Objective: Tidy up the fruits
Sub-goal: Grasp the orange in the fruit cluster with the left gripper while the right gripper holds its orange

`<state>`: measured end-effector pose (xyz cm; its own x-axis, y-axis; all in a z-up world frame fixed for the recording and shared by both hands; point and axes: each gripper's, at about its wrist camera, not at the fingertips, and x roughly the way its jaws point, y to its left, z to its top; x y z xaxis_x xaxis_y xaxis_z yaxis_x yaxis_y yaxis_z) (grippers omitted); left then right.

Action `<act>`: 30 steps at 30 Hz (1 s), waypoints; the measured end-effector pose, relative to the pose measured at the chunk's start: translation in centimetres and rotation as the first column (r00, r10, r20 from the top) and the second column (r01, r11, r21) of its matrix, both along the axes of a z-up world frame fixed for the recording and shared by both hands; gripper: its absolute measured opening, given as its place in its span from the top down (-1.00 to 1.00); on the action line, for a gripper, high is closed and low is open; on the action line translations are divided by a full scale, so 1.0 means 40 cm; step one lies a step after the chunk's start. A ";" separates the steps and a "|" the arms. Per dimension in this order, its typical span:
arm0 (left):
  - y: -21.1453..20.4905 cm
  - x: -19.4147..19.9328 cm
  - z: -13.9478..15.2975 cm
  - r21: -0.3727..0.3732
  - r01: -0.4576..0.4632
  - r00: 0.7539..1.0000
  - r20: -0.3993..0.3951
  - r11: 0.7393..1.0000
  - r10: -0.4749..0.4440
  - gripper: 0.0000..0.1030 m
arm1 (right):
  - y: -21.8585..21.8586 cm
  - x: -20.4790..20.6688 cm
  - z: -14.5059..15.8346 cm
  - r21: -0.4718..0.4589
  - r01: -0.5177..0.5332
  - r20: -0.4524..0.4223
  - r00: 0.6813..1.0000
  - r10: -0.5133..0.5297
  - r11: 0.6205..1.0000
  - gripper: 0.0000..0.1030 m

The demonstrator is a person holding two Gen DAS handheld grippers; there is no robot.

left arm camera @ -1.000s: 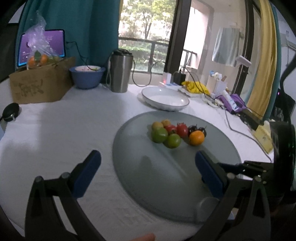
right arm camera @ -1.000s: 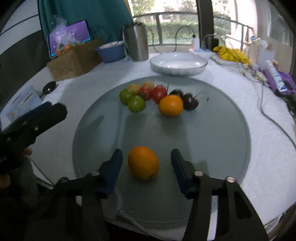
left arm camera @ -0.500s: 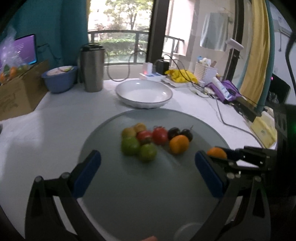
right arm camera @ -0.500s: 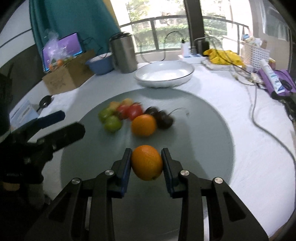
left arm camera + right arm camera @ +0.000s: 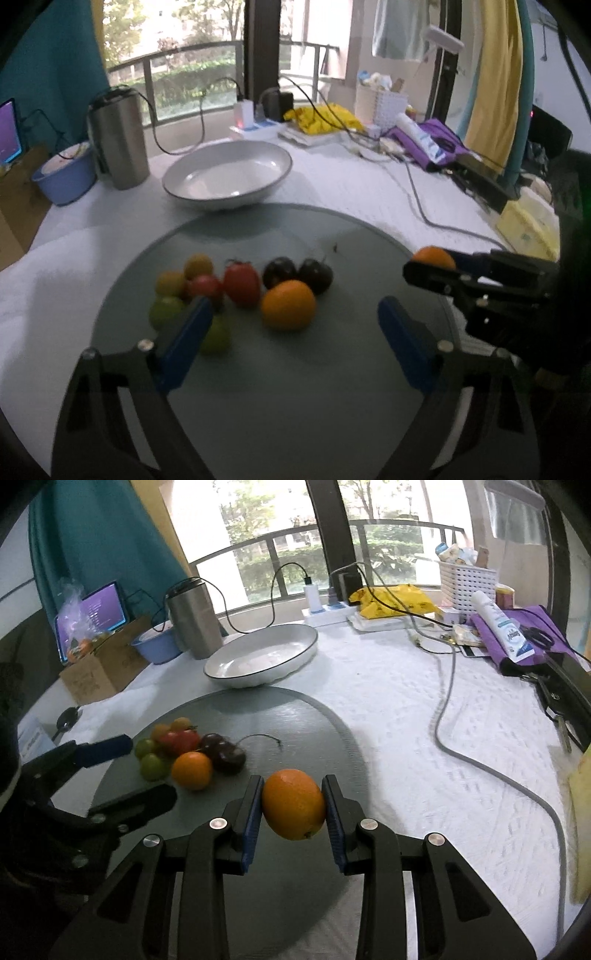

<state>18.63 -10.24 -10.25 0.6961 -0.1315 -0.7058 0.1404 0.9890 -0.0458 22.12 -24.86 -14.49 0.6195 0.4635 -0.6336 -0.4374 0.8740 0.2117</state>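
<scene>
The left gripper [image 5: 291, 332] is wide open and holds nothing. It hangs over the near part of the gray round mat [image 5: 295, 398]. Its left finger [image 5: 184, 341] sits in front of a green tomato [image 5: 216, 338], and another green tomato [image 5: 164, 310] is just to the left of that fingertip. Past the left finger are two small yellow tomatoes [image 5: 197, 266] and two red tomatoes [image 5: 242, 282], all bunched close. Between the two fingers and a little ahead sits a loose orange [image 5: 289, 304], with two dark tomatoes [image 5: 314, 275] touching each other right behind it. Farther ahead, off the mat, is a white bowl [image 5: 227, 176] with a dark rim. A steel tumbler [image 5: 118, 142] and a blue bowl [image 5: 64, 177] stand to the bowl's left.

The right gripper [image 5: 293, 805] is closed on the held orange [image 5: 294, 804]. Its blue pads [image 5: 253, 816] press the fruit on both sides and hold it up above the mat's right edge. To the left of this gripper lies the fruit pile, and a gray cable [image 5: 480, 760] snakes over the white tablecloth [image 5: 388, 716] to the right.
</scene>
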 end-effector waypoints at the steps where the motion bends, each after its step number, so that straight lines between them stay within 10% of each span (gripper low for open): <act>1: -0.004 0.005 -0.005 0.004 -0.001 1.000 -0.010 1.000 0.001 -0.73 | -0.004 0.002 -0.001 0.003 -0.001 -0.003 1.000 0.001 1.000 0.33; 17: -0.010 0.059 -0.052 0.039 -0.023 0.993 -0.116 0.999 0.027 0.21 | -0.024 0.034 0.002 0.026 0.012 0.011 1.000 -0.013 1.000 0.33; 30: 0.018 0.035 -0.023 -0.040 0.020 0.997 -0.079 0.999 -0.023 0.23 | -0.014 0.019 0.032 -0.004 0.047 0.044 0.998 -0.047 0.999 0.33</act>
<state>20.02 -9.51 -11.15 0.6346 -0.1745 -0.7529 0.1559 0.9830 -0.0964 22.90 -25.42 -13.22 0.6679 0.4298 -0.6076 -0.4046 0.8949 0.1883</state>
